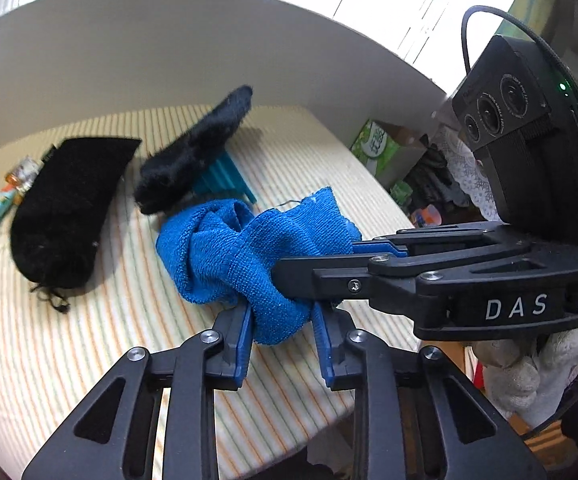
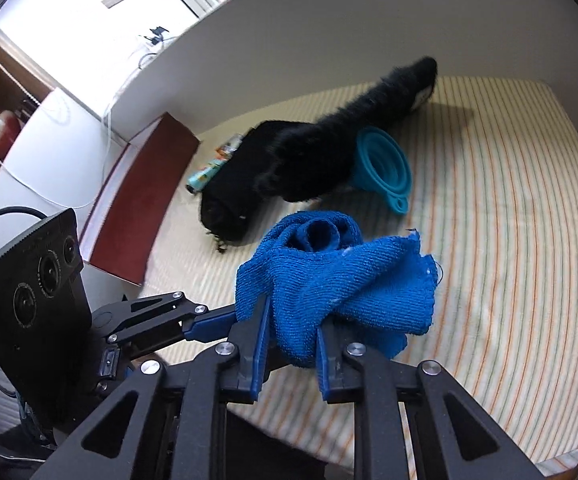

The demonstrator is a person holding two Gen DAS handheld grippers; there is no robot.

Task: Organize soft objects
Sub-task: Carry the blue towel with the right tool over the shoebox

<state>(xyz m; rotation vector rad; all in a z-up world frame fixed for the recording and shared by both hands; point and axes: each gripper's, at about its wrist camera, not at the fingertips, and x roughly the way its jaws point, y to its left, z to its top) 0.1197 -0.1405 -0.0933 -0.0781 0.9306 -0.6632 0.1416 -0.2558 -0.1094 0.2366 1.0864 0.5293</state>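
— Two grippers, left (image 1: pixel 281 316) and right (image 2: pixel 291 344), clamped on the blue towel (image 1: pixel 245 248), lifted above the striped table (image 1: pixel 89 360)?
— Confirmed. Advise even tension, clear of the black pouch (image 1: pixel 69 216).

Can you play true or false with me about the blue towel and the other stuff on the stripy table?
1. Both grippers, left and right, pinch the blue towel. True.
2. The towel lies flat and neat. False: it is bunched up.
3. A blue funnel sits beside the furry black thing. True.
4. The black pouch is in a gripper. False: it lies on the stripy cloth.
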